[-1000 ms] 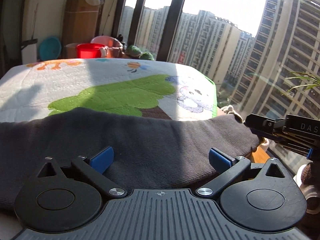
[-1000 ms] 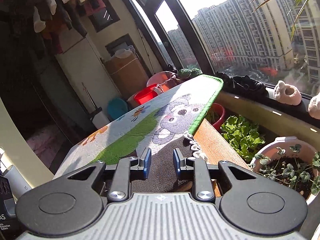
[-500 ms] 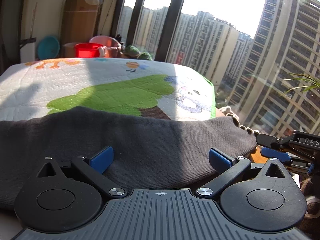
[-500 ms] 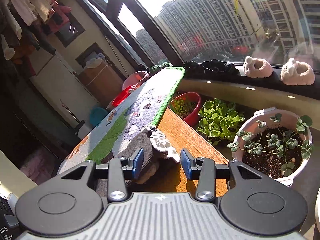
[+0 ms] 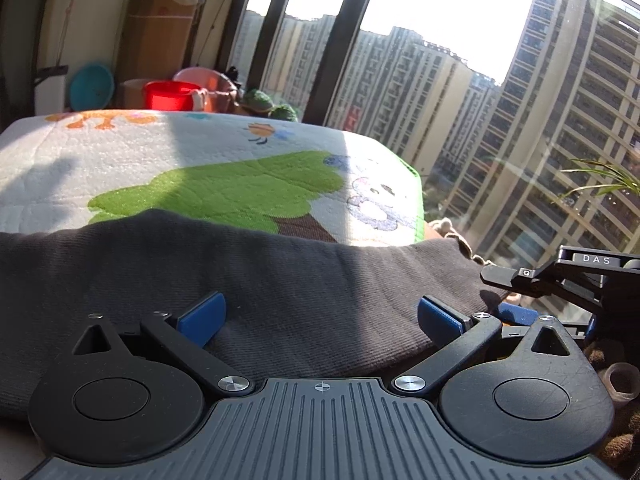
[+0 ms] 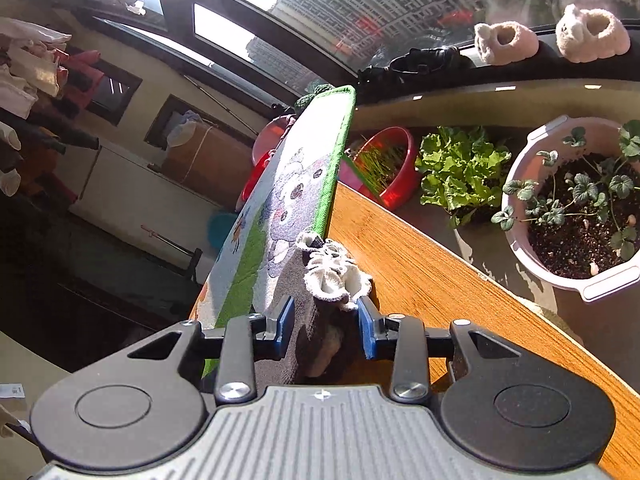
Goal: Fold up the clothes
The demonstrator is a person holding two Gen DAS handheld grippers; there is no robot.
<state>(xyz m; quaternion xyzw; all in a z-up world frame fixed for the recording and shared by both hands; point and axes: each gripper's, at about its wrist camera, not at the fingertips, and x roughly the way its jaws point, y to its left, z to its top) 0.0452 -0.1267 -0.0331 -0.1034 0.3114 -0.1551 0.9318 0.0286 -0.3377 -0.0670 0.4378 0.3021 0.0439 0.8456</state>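
right gripper: jaws partly apart, straddling the frilled end of the dark garment; pads look just beside the cloth, cannot tell if they pinch it yet.
left gripper: jaws wide apart, holding nothing, hovering low over the garment's middle.
garment: dark grey knit, lies stretched across the near end of the cartoon mat, its white frill right at the mat's green border.
progress: judged early, garment looks spread flat in one layer, no fold visible; all folds left.
mat edge: green border runs along the right side of the mat; beyond it bare wooden tabletop, then the drop-off.
room on mat: far half beyond the garment is bare, good landing space for a fold.
room off mat: tight on the window side; lettuce plant, red bowl and white planter sit past the table edge.
far of mat: red bucket and cardboard box, well apart.
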